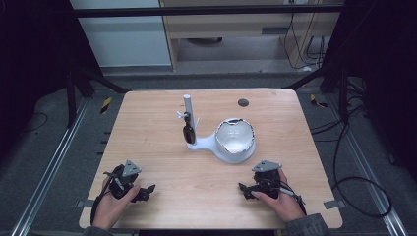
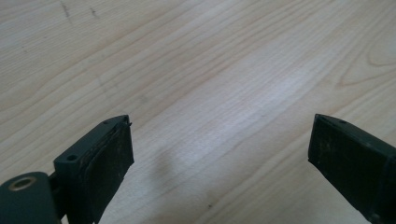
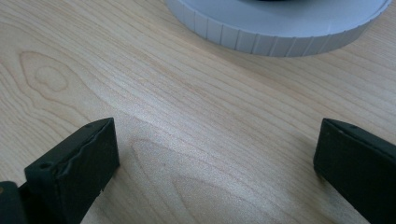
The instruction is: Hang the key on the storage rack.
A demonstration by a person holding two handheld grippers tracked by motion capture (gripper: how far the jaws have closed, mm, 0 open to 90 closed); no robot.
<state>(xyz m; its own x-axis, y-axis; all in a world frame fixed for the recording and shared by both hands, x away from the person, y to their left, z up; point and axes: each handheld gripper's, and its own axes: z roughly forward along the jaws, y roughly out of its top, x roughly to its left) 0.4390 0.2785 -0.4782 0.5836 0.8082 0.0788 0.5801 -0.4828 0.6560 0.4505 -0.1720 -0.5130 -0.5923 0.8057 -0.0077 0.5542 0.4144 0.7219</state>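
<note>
White stand (image 1: 201,143): post upright, base toward bowl (image 1: 235,135).

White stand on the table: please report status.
Left claw and right claw open, empty. White stand untouched, dark piece hanging on its post. Nothing between.

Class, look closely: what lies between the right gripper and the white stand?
Only bare wooden table; the right gripper view shows it between the right gripper and white stand.

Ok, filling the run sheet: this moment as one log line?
left gripper: open, empty | right gripper: open, empty | white stand: untouched, mid-table
</note>
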